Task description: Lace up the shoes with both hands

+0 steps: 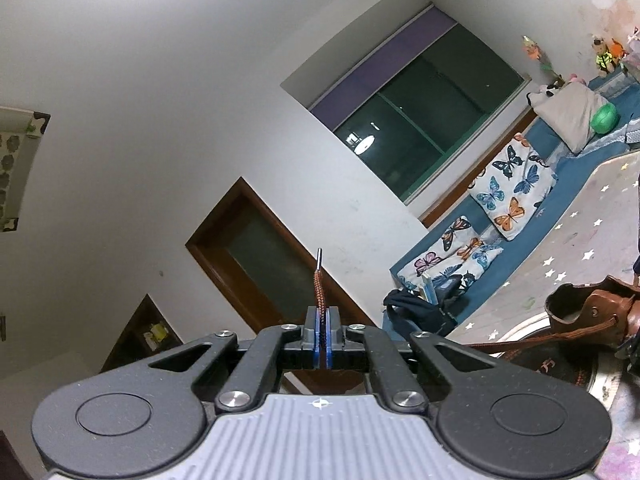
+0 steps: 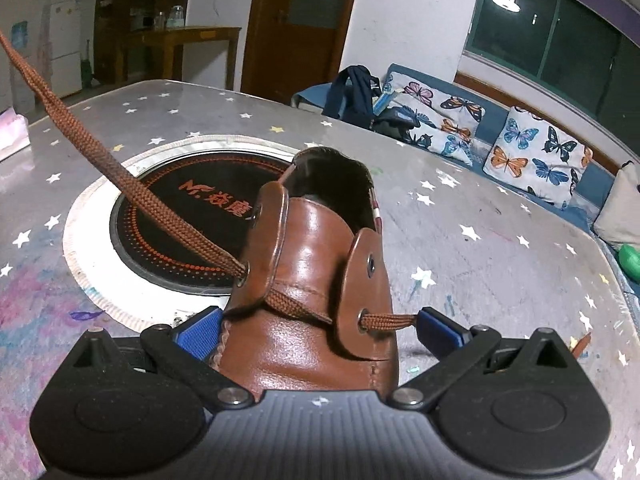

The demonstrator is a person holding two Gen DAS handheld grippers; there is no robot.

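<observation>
Your left gripper (image 1: pixel 321 330) pinches the limp brown lace (image 1: pixel 319 286) behind its stiff aglet (grip there), right gripper (image 2: pixel 318 330) wide around the leather shoe (image 2: pixel 316 280).

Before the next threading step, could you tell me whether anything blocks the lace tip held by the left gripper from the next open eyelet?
Nothing visible does. The left gripper pinches the lace in open air, tip free. The upper right eyelet of the shoe is uncovered; the right gripper straddles the toe lower down.
</observation>
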